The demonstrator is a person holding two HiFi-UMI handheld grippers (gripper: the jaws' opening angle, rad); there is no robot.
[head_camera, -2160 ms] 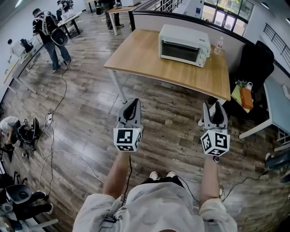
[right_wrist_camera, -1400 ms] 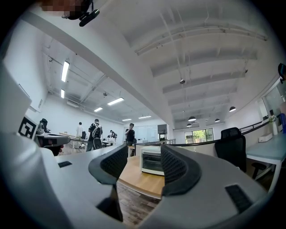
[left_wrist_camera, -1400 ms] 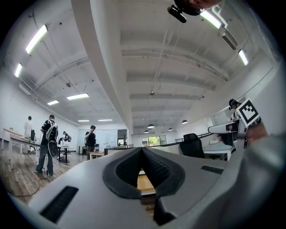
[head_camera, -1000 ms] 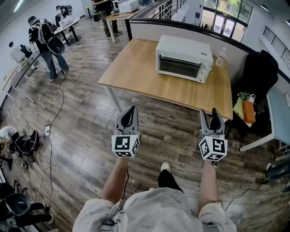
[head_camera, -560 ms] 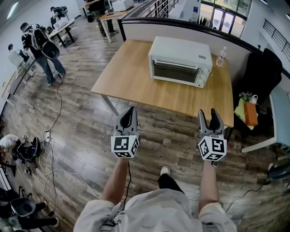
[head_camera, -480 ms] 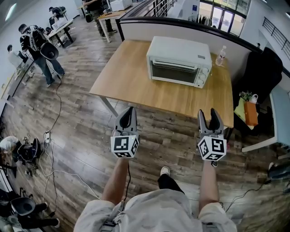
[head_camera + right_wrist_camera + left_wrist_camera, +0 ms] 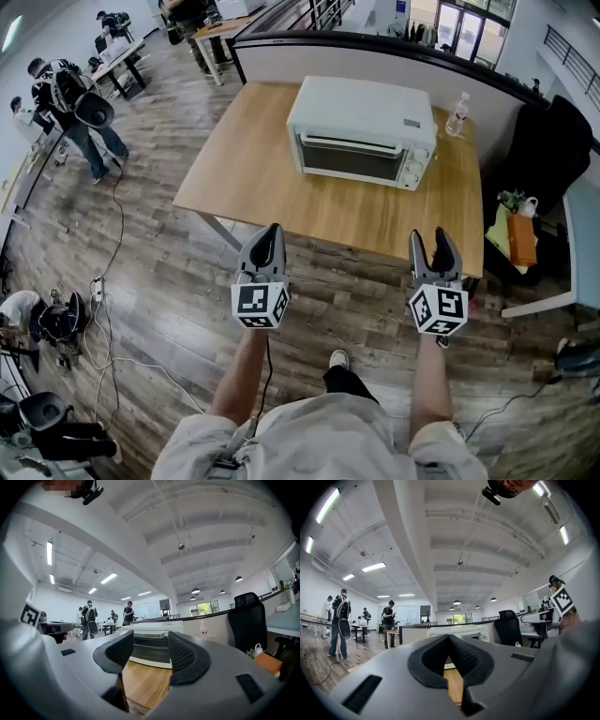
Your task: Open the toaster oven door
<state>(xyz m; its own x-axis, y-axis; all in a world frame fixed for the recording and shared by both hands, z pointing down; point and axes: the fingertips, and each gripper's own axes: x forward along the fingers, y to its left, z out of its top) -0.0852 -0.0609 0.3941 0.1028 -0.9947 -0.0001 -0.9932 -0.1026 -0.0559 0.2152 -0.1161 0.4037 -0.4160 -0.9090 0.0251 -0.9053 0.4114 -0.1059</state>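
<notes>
Gripper check: holding the left gripper (image 7: 268,232) with jaws pressed together on nothing and the right gripper (image 7: 434,240) with jaws apart and empty, both over the plank floor (image 7: 356,272), short of the table (image 7: 246,159). Got the toaster oven (image 7: 366,105) sitting toward the table's back edge, door (image 7: 349,161) shut. Probably best to walk closer, bring the right one in level, straddle the slim bar handle (image 7: 361,142) along the door's top, clamp, then swing out and down, no straight yanking. Boxy white metal shell, dark glass front, round knobs (image 7: 419,159) at one end; could slide on smooth wood, so maybe brace the top.
</notes>
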